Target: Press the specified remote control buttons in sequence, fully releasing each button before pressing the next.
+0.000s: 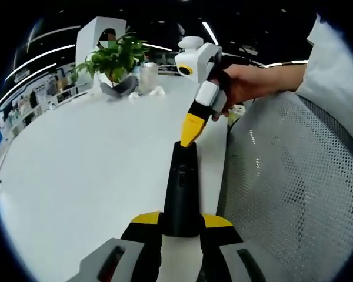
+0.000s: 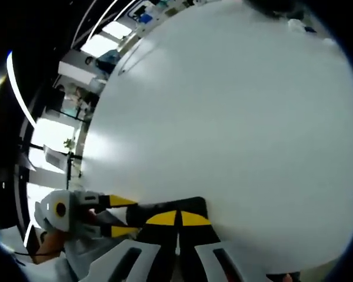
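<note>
Holding, item one: left gripper (image 1: 181, 226), jaws pinching the near end of a black remote control (image 1: 181, 191) lying along the white worktop (image 1: 88, 176) edge. Item two: right gripper (image 1: 188, 138), jaws pressed together, yellow tip bearing down at the remote's far end beside a mesh chair (image 1: 288, 188). Step judged: one button press under way. Next move calls for lifting fully clear before aiming at the following button.

Both views close over the white table (image 1: 94, 153), sharing the black remote (image 1: 181, 188).
</note>
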`<action>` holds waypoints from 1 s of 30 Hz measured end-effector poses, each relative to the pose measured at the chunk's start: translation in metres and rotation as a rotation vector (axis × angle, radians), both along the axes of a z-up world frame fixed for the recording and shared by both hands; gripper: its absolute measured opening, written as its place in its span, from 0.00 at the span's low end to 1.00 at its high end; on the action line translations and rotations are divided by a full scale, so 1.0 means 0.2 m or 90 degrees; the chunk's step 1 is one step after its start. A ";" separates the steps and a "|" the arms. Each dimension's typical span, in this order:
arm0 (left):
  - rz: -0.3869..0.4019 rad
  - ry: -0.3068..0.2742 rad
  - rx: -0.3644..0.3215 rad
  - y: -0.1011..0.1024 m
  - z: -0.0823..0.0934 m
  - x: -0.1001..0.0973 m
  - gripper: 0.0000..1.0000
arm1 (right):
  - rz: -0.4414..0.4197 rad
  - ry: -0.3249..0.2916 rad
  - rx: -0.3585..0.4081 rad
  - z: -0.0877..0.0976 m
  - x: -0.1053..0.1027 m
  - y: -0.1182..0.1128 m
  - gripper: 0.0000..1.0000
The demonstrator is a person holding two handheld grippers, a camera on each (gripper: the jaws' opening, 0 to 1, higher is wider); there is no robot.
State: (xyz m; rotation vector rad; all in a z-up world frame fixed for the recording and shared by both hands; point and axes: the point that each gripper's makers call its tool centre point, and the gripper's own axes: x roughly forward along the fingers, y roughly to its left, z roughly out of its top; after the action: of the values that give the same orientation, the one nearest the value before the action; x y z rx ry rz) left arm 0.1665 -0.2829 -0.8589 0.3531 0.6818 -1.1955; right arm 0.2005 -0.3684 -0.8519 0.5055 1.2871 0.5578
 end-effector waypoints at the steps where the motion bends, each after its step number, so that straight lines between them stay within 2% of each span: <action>1: 0.000 0.000 -0.001 0.00 0.00 0.00 0.23 | 0.001 0.000 0.000 0.00 0.00 0.00 0.00; 19: -0.002 -0.012 0.003 0.00 0.00 0.00 0.24 | 0.018 -0.001 -0.004 0.00 -0.01 0.01 0.00; 30: -0.008 -0.017 0.003 -0.01 0.00 0.00 0.24 | 0.014 0.015 0.001 0.01 0.00 -0.01 0.00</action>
State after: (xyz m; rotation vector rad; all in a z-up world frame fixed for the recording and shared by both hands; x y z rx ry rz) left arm 0.1668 -0.2855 -0.8593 0.3763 0.6602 -1.1996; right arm 0.1998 -0.3700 -0.8508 0.5016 1.3165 0.5728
